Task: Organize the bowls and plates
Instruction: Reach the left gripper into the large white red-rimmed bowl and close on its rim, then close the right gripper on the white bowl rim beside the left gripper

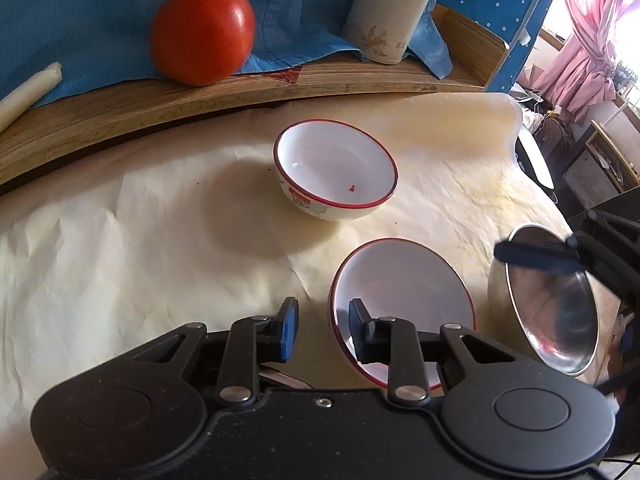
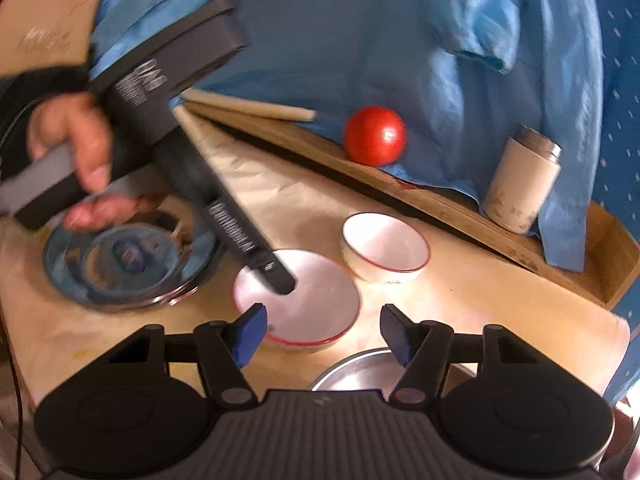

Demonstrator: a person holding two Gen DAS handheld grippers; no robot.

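Observation:
Two white bowls with red rims sit on pale paper. The far bowl stands upright and alone. The near bowl lies at my left gripper. Its right finger reaches over the bowl's inside and its left finger is outside the rim, with a strip of paper showing between pad and rim. A steel bowl lies right of it, with a finger of my right gripper across its far rim. My right gripper stands open above the steel bowl's edge.
Stacked steel dishes sit at the left under a person's hand. A raised wooden tray behind holds a red tomato, a beige flask, a white stick and blue cloth. The table ends at the right.

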